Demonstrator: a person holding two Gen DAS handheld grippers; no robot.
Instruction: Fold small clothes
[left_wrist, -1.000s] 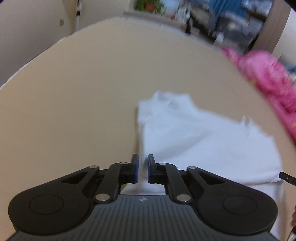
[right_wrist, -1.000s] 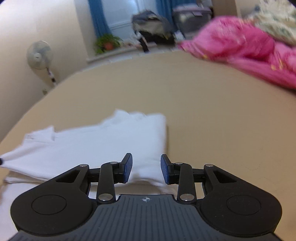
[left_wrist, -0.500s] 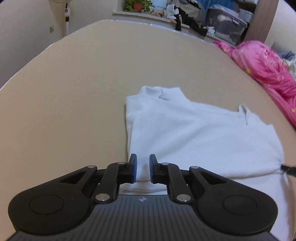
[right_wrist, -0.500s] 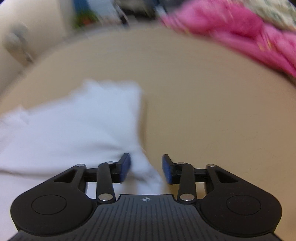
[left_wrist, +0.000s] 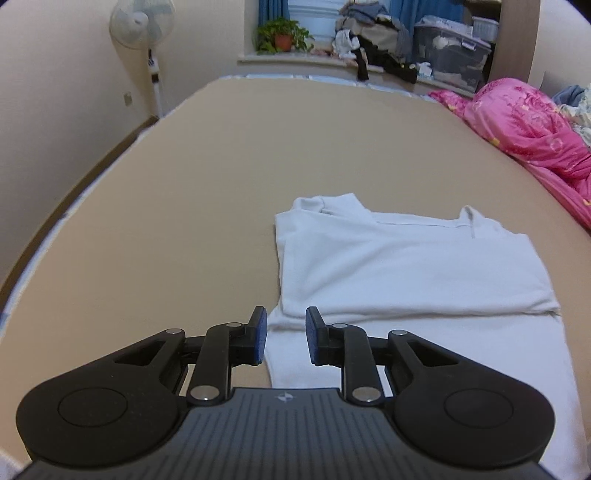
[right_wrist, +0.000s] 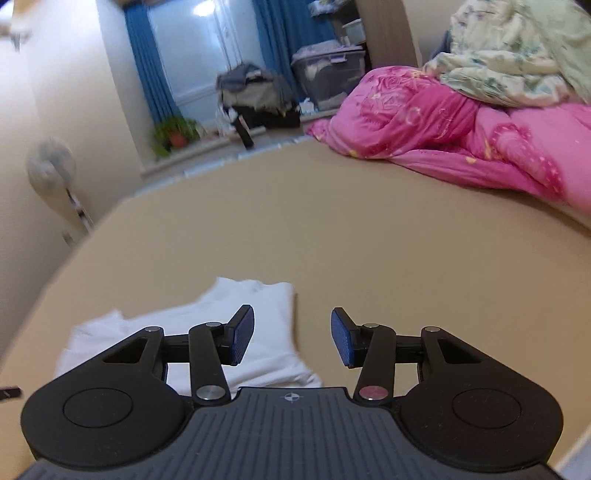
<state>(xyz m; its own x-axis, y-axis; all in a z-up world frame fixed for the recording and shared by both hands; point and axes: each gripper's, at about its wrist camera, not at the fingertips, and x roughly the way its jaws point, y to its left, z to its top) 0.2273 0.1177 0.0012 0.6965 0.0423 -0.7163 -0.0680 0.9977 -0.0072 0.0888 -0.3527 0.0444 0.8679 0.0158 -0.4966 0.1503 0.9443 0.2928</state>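
Observation:
A white garment lies flat on the tan bed, with its upper part folded over the lower part. My left gripper is open and empty, above the garment's near left corner. In the right wrist view the garment lies low and left, partly behind the left finger. My right gripper is open and empty, above the garment's right edge.
A pink quilt with a pale green blanket on it lies along the bed's right side. A standing fan, a potted plant, piled clothes and a storage box stand past the far edge.
My left gripper has opened wider and drawn back a little from the fold. My right gripper has opened wider and lifted, so more of the room shows.

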